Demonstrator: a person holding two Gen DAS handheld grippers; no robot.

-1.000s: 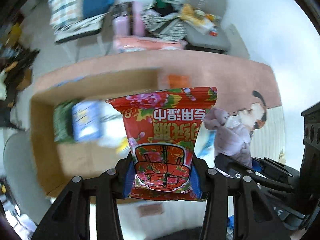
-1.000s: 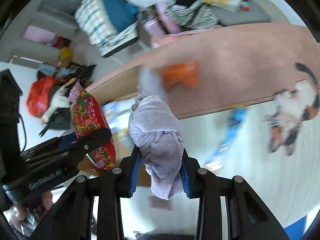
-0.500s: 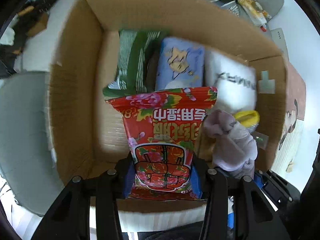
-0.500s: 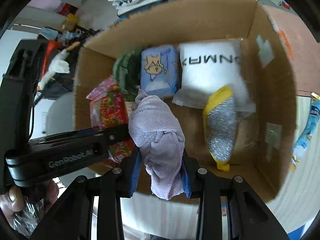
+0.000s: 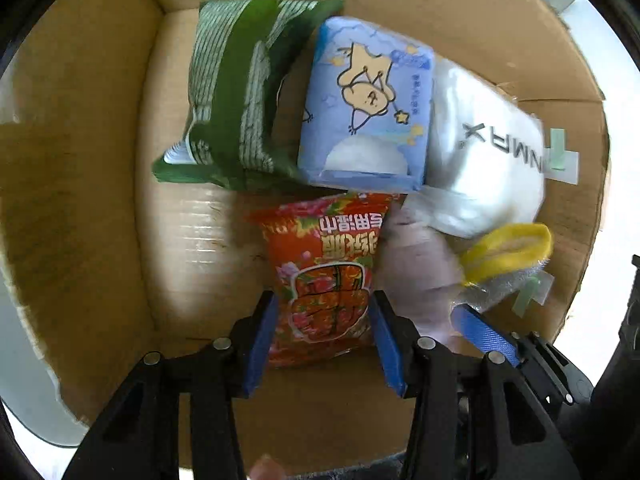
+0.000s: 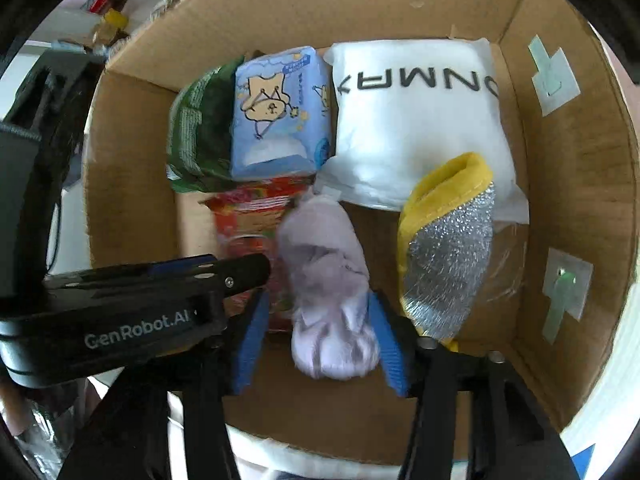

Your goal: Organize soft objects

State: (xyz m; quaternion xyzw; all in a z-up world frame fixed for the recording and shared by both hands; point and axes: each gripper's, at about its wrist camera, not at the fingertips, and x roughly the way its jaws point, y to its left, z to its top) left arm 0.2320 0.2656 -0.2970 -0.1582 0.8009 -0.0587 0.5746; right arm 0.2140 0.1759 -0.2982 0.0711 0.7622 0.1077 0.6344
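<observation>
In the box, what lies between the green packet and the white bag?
The blue tissue pack stands between the green packet and the white bag, touching both; the right wrist view shows it.

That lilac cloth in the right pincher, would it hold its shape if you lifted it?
Probably not. The lilac cloth looks bunched and folded between the right hand-held gripper pads, so it likely droops. It seems light and unlikely to slip, being fuzzy.

An open brown cardboard box (image 6: 568,184) holds, along its far wall, a green striped packet (image 5: 240,92), a blue tissue pack with a cartoon cat (image 5: 368,108) and a white bag (black lettering) (image 6: 416,120), with a yellow-and-silver mitt (image 6: 448,256) nearer, partly overlapping the white bag.
</observation>
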